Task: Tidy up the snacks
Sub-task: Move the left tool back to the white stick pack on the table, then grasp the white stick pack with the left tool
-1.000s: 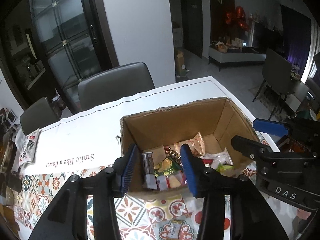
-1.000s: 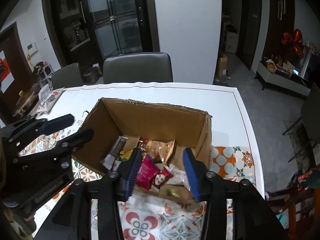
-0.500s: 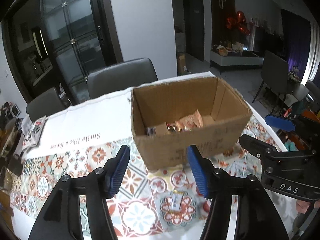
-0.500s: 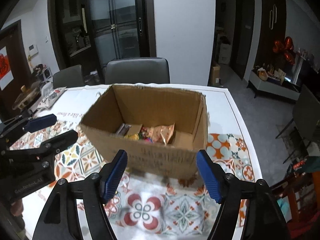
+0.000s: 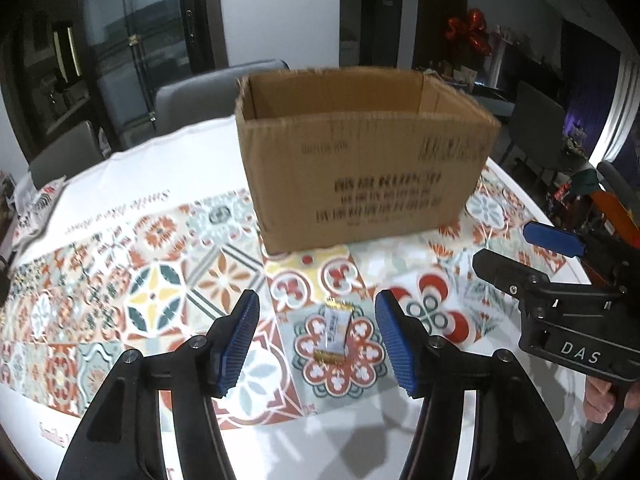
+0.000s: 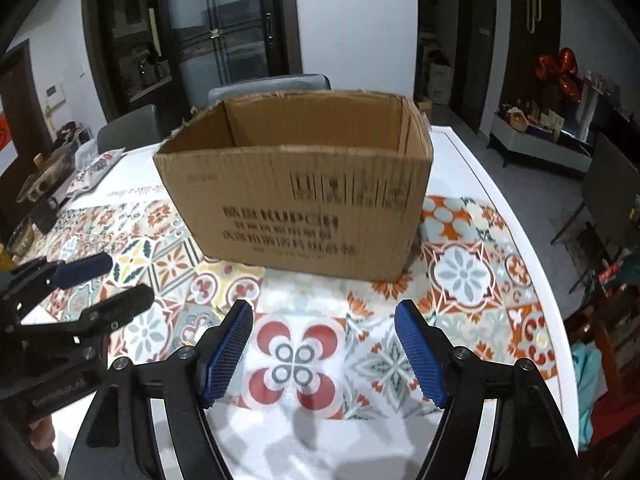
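An open cardboard box (image 5: 360, 168) stands on the patterned tablecloth (image 5: 160, 288); its inside floor is hidden from this low angle. It also shows in the right wrist view (image 6: 296, 196). A small white snack packet with gold ends (image 5: 335, 330) lies flat on the cloth in front of the box. My left gripper (image 5: 316, 338) is open and empty, low over the table, its blue pads on either side of the packet. My right gripper (image 6: 324, 350) is open and empty in front of the box; it also shows at the right of the left wrist view (image 5: 528, 256).
Grey chairs (image 6: 268, 84) stand behind the table. A printed bag (image 6: 94, 170) and dark cups (image 6: 44, 212) sit at the far left. The table's white edge (image 6: 532, 264) curves along the right. The left gripper shows at the left of the right wrist view (image 6: 100, 284).
Both grippers pulled back out of the box, dropped low toward the table and opened wider. The snacks inside the box went out of sight. The packet now lies between my left pads.
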A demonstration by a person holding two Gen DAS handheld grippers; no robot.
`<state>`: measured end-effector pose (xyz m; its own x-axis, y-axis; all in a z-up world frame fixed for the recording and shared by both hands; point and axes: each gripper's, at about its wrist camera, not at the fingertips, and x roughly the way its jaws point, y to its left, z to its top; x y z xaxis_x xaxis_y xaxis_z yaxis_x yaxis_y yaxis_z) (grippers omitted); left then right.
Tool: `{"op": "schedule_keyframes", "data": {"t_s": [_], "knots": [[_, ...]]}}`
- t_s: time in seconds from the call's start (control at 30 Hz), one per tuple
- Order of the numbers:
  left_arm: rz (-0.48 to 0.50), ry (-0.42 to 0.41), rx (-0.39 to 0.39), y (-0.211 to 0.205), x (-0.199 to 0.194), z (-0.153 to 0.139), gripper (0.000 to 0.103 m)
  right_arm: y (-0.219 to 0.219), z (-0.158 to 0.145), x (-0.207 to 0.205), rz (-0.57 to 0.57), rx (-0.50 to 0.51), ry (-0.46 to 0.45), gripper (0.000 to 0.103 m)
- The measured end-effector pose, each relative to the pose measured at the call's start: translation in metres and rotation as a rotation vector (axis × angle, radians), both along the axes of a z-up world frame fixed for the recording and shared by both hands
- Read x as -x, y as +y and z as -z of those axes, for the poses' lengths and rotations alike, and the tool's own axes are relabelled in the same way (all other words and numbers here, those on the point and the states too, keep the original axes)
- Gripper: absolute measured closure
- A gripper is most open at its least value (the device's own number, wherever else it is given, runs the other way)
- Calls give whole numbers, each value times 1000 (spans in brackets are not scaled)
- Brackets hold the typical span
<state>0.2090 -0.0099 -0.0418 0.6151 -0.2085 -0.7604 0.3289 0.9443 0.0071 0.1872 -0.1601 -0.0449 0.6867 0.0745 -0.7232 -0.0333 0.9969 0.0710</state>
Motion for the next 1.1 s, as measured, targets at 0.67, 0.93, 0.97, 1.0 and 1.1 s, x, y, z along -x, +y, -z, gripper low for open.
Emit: {"op": "schedule_keyframes", "data": {"t_s": [0.67,0.93,0.97,1.0,1.1], "knots": [[26,116,13,-11,-23,81,59,4,66,-1,35,-8,131,29],[25,125,36,-13,-25,85,83,6,73,-4,39,-27,152,29],[24,126,40,-12,-25,85,84,5,73,-3,39,-31,153,29],[21,129,43,-11,-25,85,84,5,73,-4,40,-33,154,29],[16,132,63,-11,-22,83,84,5,73,-3,38,-37,154,29]]}}
